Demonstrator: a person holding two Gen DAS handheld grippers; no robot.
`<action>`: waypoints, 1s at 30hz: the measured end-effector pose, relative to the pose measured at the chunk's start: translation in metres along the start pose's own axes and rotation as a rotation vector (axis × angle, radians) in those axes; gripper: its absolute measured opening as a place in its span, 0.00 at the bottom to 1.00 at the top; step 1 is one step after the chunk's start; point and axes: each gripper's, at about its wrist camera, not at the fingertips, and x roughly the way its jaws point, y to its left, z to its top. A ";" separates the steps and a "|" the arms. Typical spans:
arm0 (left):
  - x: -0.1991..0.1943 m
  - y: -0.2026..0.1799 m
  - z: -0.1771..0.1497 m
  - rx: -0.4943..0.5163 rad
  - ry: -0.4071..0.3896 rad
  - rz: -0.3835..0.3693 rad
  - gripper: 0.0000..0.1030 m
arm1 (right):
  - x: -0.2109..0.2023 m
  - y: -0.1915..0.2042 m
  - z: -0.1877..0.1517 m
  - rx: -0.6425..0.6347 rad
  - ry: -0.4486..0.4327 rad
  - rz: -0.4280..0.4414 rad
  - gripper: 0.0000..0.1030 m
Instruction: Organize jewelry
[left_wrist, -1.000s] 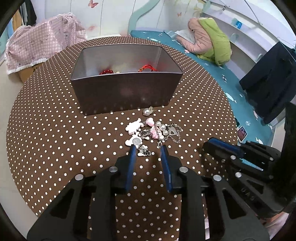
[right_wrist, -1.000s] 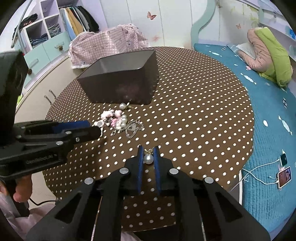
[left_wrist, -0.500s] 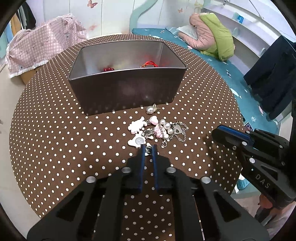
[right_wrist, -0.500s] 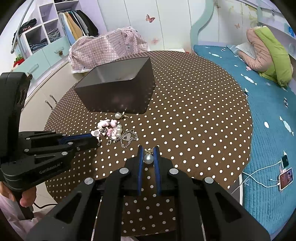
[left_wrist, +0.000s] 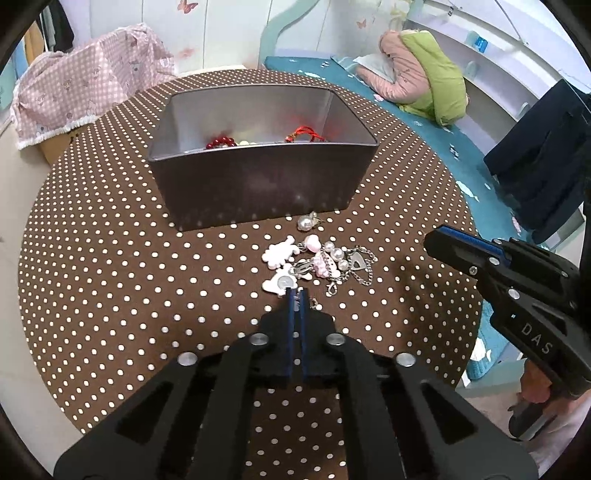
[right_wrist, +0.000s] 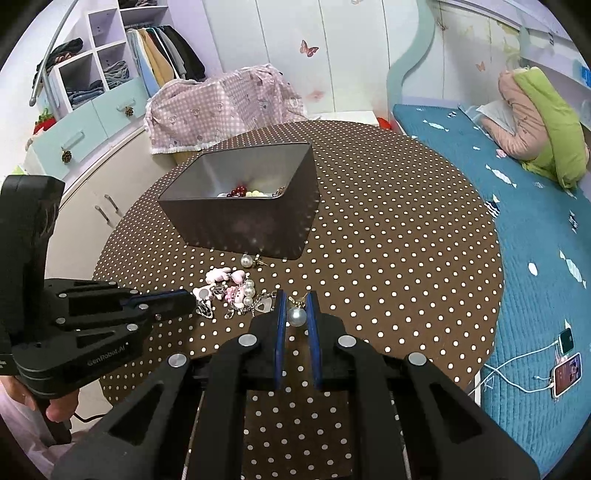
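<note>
A dark metal box (left_wrist: 258, 188) (right_wrist: 243, 221) stands on the round polka-dot table (left_wrist: 110, 258), with red beads (left_wrist: 221, 142) and a red cord piece (left_wrist: 304, 133) inside. A pile of jewelry (left_wrist: 317, 262) (right_wrist: 236, 291) with pink charms, pearls and a chain lies in front of it, and a pearl earring (left_wrist: 306, 222) next to the box. My left gripper (left_wrist: 297, 293) is shut on a small silver piece (right_wrist: 204, 307) at the pile's near edge. My right gripper (right_wrist: 295, 310) is shut on a pearl earring (right_wrist: 296, 316), held above the table right of the pile.
A bed with a teal cover (right_wrist: 517, 206) lies to the right, with phones on cables (right_wrist: 565, 373) beside the table. A pink checked cloth (right_wrist: 221, 107) covers something behind the table. Cupboards and shelves (right_wrist: 88, 96) stand at the left.
My left gripper has closed from open onto the small silver piece at the pile's near edge. My right gripper has kept hold of the pearl earring and risen, moving toward the box.
</note>
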 end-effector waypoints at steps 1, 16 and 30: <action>0.002 0.000 0.001 -0.001 0.004 0.004 0.26 | 0.000 0.000 0.000 0.002 0.002 0.000 0.10; 0.014 -0.007 0.004 0.033 0.015 0.102 0.14 | 0.003 -0.008 -0.007 0.024 0.021 0.017 0.10; -0.017 0.001 0.003 0.037 -0.054 0.075 0.14 | -0.003 -0.005 0.010 -0.007 -0.016 0.020 0.10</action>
